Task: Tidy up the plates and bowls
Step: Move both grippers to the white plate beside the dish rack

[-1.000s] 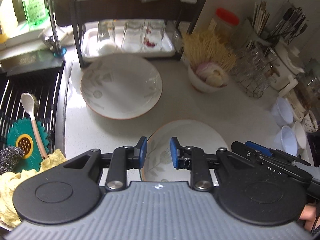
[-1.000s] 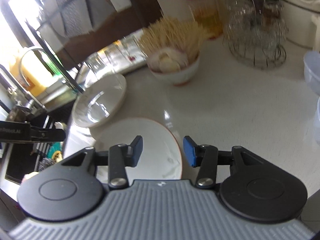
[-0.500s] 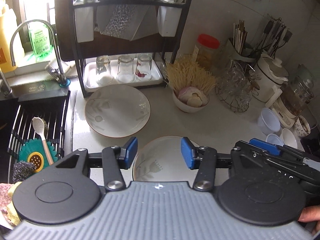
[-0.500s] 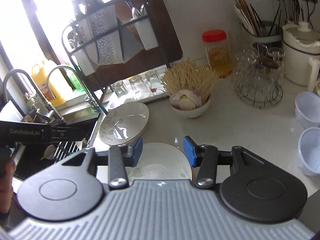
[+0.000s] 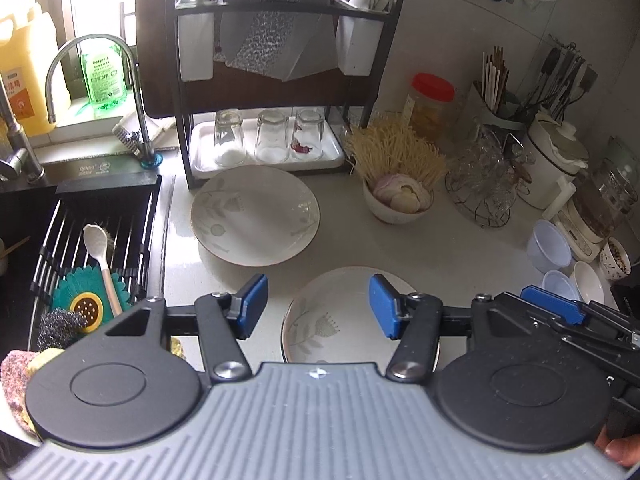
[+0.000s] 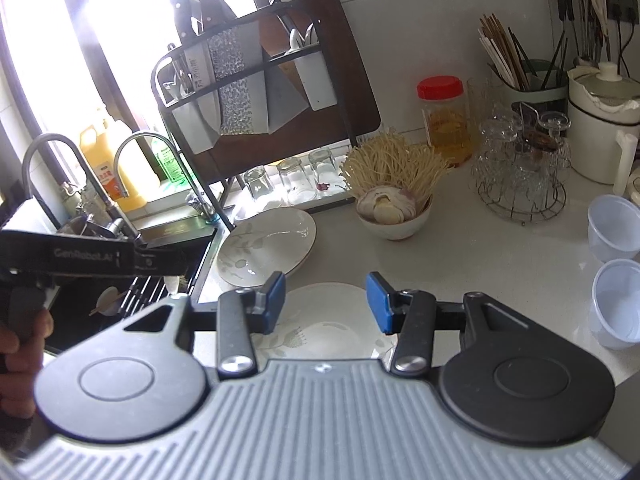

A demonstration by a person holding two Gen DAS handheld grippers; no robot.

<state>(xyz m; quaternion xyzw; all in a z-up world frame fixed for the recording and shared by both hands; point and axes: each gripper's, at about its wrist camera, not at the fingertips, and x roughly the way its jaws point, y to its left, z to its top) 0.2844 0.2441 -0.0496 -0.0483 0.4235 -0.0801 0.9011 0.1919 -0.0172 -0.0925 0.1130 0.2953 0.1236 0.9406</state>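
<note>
Left wrist view: white desk (image 5: 460, 248) runs from the sink (image 5: 24, 216) on the left to the tiled wall at the back. Dark rack (image 5: 280, 80) stands at the back of the desk, with a white tray (image 5: 200, 160) at its foot holding three upturned glasses (image 5: 272, 140).

Large plate (image 5: 256, 220), leaf pattern, lies on the desk just in front of the tray. Small plate (image 5: 332, 316), same pattern, lies nearer the camera and to the right, apart from the large one; its near edge is hidden behind the gripper body.

Bowl (image 5: 396, 204) with peels and a bundle of thin sticks sits right of the large plate. Wire stand (image 5: 484, 196) with glassware is further right. Red-lidded jar (image 5: 430, 106) is behind the bowl, by the wall. Two plastic cups (image 5: 548, 246) sit near the right edge.

Left gripper (image 5: 318, 306): released, its jaws have just been opening; blue pads stand apart above the small plate, nothing between them, no contact with the plate.

Right wrist view: right gripper (image 6: 326, 302) released, jaws partly apart and empty, also raised over the small plate (image 6: 332, 320). Large plate (image 6: 268, 246) lies beyond, toward the sink. Left hand (image 6: 16, 352) shows at the left edge, on the other gripper's handle.
</note>
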